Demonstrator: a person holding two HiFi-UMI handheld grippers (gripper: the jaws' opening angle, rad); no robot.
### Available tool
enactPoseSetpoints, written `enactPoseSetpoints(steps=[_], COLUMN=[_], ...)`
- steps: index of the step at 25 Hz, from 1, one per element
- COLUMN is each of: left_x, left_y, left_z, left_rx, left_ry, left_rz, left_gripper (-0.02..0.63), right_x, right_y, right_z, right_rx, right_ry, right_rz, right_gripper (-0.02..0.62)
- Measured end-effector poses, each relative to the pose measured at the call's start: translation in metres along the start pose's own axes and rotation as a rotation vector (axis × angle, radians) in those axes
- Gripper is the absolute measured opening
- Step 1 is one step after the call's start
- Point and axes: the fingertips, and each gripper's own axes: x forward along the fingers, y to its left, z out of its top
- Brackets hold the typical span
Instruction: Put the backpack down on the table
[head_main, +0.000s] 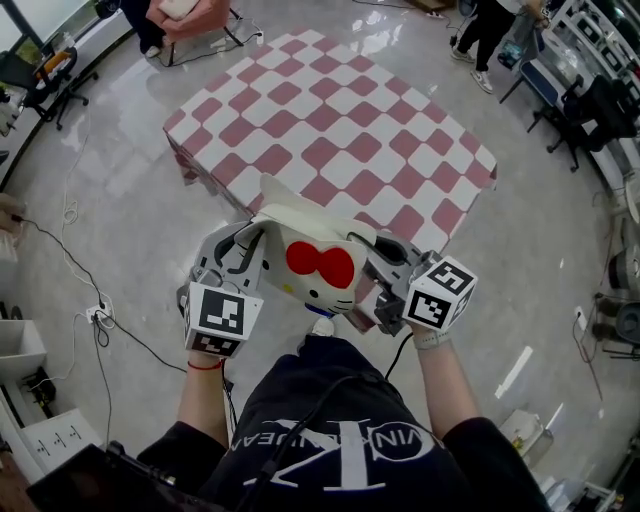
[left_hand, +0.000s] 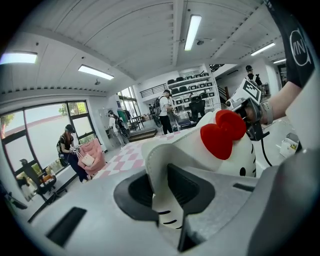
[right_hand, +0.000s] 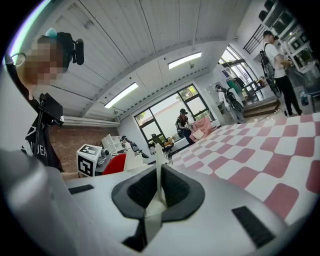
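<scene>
Two grippers share the load, left gripper (left_hand: 161, 190) closed on a thick white edge of the backpack (head_main: 292, 220), right gripper (right_hand: 159, 191) pinched tight on its thin white strap (right_hand: 158, 162), red bow (head_main: 321, 264) facing up, backpack held aloft at the checkered table (head_main: 330, 130) near edge

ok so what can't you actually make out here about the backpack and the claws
- Head view: whether the backpack touches the table or hangs above its near edge; the backpack's own body covers the gap.
- Right gripper view: which part of it the right claw pinches; only a thin white strip shows.
- Left gripper view: the backpack's lower half, cut off behind the left claw.
</scene>
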Motion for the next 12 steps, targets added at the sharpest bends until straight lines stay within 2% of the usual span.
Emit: enactPoseSetpoints(steps=[5,12], left_x=[0.003,0.009], left_y=[0.012,0.025], left_z=[0.014,0.033], left_rx=[-0.008,0.010], left_ry=[-0.023,-0.024], left_rz=[0.037,0.041], left_gripper=[0.072,0.072], right_x=[0.006,0.012], right_y=[-0.006,-0.014], right_z=[0.016,0.035], right_rx=[-0.001,-0.020], right_ry=[-0.026,-0.046], right_rz=[0.029,0.034], right_gripper=[0.011,0.011])
